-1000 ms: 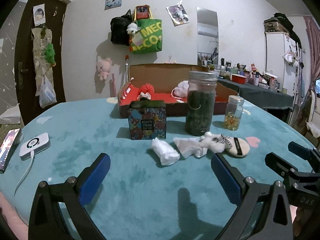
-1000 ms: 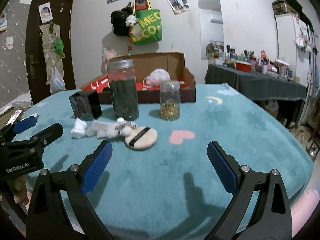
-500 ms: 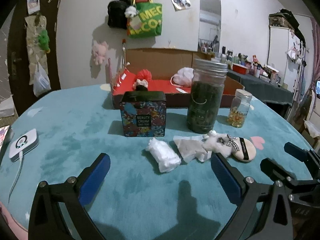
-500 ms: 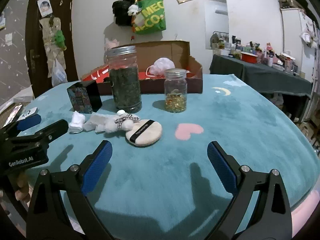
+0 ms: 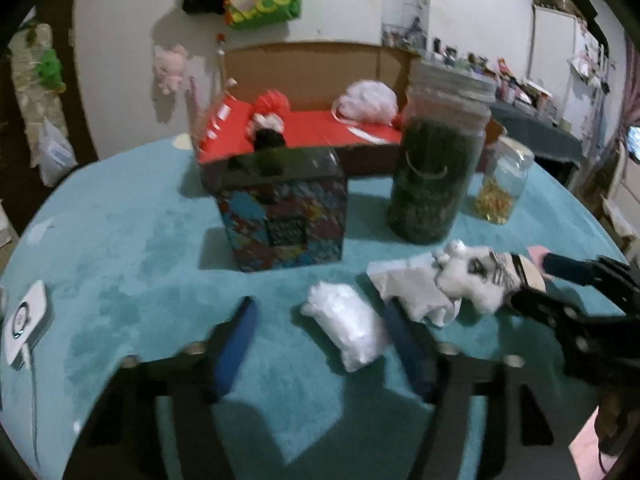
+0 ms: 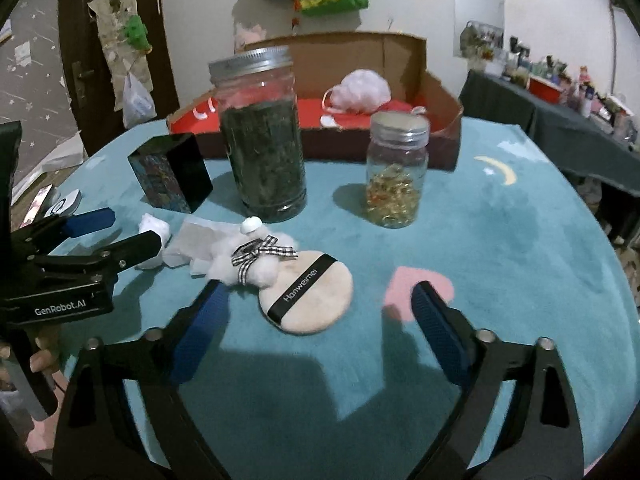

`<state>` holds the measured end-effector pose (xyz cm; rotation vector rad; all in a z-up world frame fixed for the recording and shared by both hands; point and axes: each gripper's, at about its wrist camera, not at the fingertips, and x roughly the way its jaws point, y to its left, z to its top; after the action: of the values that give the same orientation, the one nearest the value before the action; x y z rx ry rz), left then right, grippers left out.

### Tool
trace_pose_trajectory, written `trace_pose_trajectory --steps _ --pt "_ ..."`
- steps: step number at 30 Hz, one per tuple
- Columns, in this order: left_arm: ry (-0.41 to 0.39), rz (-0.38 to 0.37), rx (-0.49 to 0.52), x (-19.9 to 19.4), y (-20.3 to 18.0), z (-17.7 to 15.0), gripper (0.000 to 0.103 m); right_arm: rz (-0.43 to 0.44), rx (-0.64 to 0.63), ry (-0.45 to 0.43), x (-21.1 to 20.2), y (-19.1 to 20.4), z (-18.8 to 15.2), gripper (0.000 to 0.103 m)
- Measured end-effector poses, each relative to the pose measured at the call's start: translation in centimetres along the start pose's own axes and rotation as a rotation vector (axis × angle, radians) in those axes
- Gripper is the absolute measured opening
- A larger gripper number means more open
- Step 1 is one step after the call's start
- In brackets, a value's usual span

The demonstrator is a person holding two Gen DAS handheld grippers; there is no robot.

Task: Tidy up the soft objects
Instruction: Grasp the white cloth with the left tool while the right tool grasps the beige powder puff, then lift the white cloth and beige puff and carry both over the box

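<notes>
left claw [image 5: 324, 344] straddling white roll [image 5: 347, 327], low

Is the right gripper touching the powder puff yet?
Apart. In the right wrist view, the open right gripper straddles the powder puff, with teal cloth visible between it and each finger.

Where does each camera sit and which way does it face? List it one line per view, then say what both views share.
Left wrist: sits on the left hand-held gripper, facing forward over the table at the white roll between its open fingers; the right hand-held gripper enters at right.
Right wrist: sits on the right hand-held gripper, facing the powder puff; the left hand-held gripper and some of the person's fingers show at left.
Shared: tall jar, small jar, plush toy, cardboard box.
</notes>
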<state>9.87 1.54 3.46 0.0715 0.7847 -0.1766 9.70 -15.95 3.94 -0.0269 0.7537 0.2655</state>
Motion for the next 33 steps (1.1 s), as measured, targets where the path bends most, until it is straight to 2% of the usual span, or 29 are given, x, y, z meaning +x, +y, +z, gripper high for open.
trace_pose_trajectory --steps 1,2,3,4,5,7,8,13,17,33 --pt "0.025 -0.054 0.002 0.3 0.1 -0.1 0.035 0.003 -0.004 0.016 0.3 0.0 0.1 0.065" --pt "0.032 -0.092 -0.003 0.4 0.1 -0.1 0.024 0.027 -0.003 0.041 0.9 0.0 0.1 0.058" --pt "0.029 -0.112 -0.006 0.2 0.2 -0.1 0.022 0.077 0.010 0.064 1.3 -0.2 0.1 0.047" --pt "0.023 -0.109 0.003 -0.1 0.1 -0.1 0.018 0.096 0.019 0.063 1.3 -0.2 0.1 0.038" --pt "0.019 -0.107 0.015 -0.2 -0.1 0.0 0.017 0.110 0.025 0.050 1.1 -0.3 0.1 0.034" --pt "-0.004 -0.103 0.029 -0.9 -0.3 0.1 0.017 0.135 0.033 0.028 0.4 -0.5 0.2 0.014" --pt "-0.012 -0.106 0.036 -1.2 -0.4 0.1 0.017 0.136 0.038 0.020 0.1 -0.5 0.3 0.011" --pt "-0.029 -0.127 0.056 -2.2 -0.9 0.3 0.017 0.132 0.042 -0.025 -1.3 -0.5 0.8 0.009" --pt "-0.040 -0.115 0.065 -2.3 -0.8 0.9 0.017 0.124 0.047 -0.055 -2.2 -0.6 1.3 0.009" --pt "-0.068 -0.131 0.059 -3.0 -0.9 1.9 0.017 0.132 0.053 -0.090 -3.1 -1.0 2.1 0.009"
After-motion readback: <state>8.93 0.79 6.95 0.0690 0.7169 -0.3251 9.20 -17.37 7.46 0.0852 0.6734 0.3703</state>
